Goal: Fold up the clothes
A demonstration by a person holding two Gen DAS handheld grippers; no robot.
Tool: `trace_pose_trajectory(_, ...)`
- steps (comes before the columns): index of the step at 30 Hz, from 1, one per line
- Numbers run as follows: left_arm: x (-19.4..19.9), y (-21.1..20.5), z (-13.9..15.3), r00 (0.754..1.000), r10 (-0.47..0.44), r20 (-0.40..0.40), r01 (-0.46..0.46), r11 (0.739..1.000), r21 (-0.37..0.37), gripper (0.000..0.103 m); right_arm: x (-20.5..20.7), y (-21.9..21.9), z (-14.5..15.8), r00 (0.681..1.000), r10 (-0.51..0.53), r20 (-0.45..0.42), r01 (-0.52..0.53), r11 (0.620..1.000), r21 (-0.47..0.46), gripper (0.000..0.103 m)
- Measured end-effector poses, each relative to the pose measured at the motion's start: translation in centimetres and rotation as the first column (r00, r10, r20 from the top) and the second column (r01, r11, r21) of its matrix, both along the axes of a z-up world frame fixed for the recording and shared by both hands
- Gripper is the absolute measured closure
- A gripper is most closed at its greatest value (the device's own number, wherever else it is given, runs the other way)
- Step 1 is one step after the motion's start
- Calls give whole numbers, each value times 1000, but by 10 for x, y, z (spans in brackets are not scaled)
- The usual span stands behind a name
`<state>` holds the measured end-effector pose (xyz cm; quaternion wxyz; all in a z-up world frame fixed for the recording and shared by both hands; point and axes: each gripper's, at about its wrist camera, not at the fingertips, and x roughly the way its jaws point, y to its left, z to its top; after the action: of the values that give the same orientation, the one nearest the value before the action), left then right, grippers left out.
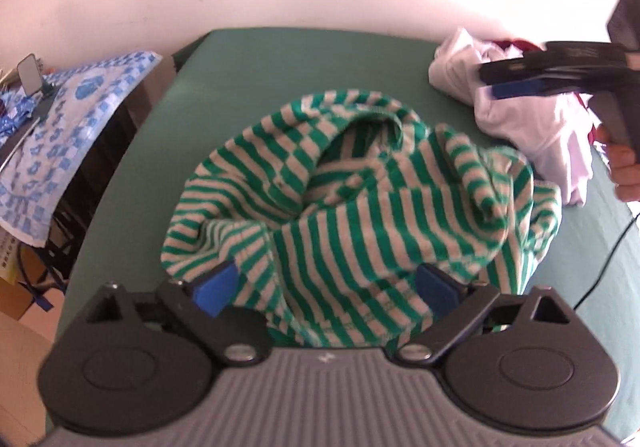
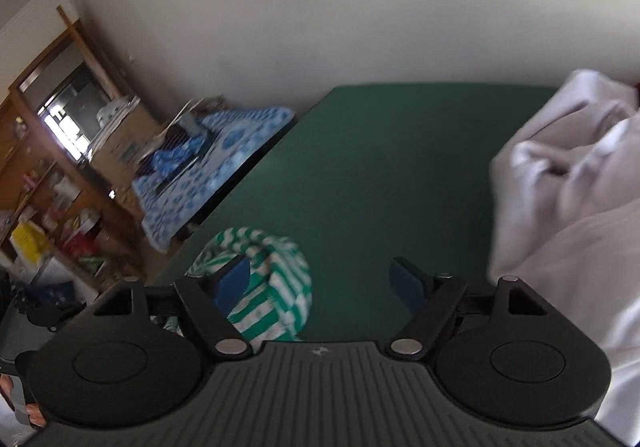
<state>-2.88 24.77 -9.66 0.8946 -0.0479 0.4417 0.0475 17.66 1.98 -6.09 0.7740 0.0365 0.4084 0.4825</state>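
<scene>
Right now my left gripper (image 1: 326,285) stands released over the crumpled green-striped garment (image 1: 360,199) on the green table (image 1: 248,59), my right gripper (image 2: 320,283) likewise spread and empty, so I judge it needs grasping and spreading flat

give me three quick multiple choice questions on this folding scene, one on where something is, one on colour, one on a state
1. Where does the pale pink clothes pile lie relative to the striped garment, in the left wrist view?
A. to its right
B. to its left
C. under it

2. What colours are the striped garment's stripes?
A. red and black
B. green and white
C. blue and yellow

3. How is the striped garment lying on the green table?
A. neatly folded
B. hung up
C. crumpled in a heap

Answers: 1 A, the pile sits at the table's right side; 2 B, green and white bands show in both views; 3 C, it is bunched with loose folds.
</scene>
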Motion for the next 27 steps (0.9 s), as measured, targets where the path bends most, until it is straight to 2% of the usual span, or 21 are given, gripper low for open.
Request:
trace_pose_trajectory(2,-5,0,-6,999,30,-12,-30,999,31,3,-12,37,-22,996,94,-9,-95,994,-51,27)
trace_pose_trajectory(3,-8,2,-12,998,54,-20,-53,997,50,3,-10,54,-36,994,109,27,-105,989,-107,33)
trace_pose_trajectory(4,-7,6,-18,996,77,-33,-75,996,49,3,-9,62,-41,993,107,46,-100,986,-132,63)
trace_pose_trajectory(5,-6,9,-25,994,99,-47,-97,994,44,5,-9,66,-43,993,104,54,-95,985,-143,84)
trace_pose_trajectory(7,-3,17,-40,987,143,-76,-141,989,35,19,-1,52,-36,998,30,50,-27,998,-65,89)
trace_pose_trajectory(8,-1,16,-42,987,143,-75,-142,990,16,38,4,37,-27,997,-31,64,31,999,-5,102)
trace_pose_trajectory(9,2,15,-42,988,137,-70,-138,990,-6,60,6,16,-17,991,-106,85,102,993,53,103)
trace_pose_trajectory(10,4,13,-43,989,132,-66,-134,991,-28,72,8,-7,-5,976,-188,107,176,978,111,103)
trace_pose_trajectory(11,7,12,-44,990,127,-61,-130,990,-49,86,11,-33,5,957,-268,108,249,955,162,102)
trace_pose_trajectory(13,12,-3,-43,995,97,-28,-96,995,31,90,7,-67,13,924,-350,155,330,933,141,90)
trace_pose_trajectory(14,17,-8,-42,997,81,-18,-79,995,56,97,3,-82,16,905,-382,186,365,923,121,78)
trace_pose_trajectory(15,24,-10,-40,997,68,-18,-67,996,57,102,-3,-92,13,884,-406,230,396,914,92,72)
trace_pose_trajectory(16,30,-12,-39,998,57,-21,-56,997,54,103,-9,-99,5,884,-400,241,396,916,67,61)
trace_pose_trajectory(17,38,-12,-38,998,51,-21,-50,997,57,103,-13,-102,-3,900,-384,205,383,923,45,52)
trace_pose_trajectory(20,60,-10,-34,999,49,-11,-48,996,75,103,-24,-95,-30,935,-342,94,343,939,0,50)
trace_pose_trajectory(22,69,-8,-24,998,56,25,-58,994,94,103,-34,-80,-39,958,-269,101,273,962,-28,47)
trace_pose_trajectory(25,70,2,5,991,79,111,-92,989,115,103,-49,-58,-52,979,-154,130,165,984,-74,23)
trace_pose_trajectory(27,64,10,25,982,92,163,-112,987,119,103,-48,-45,-64,978,-146,150,162,981,-107,24)
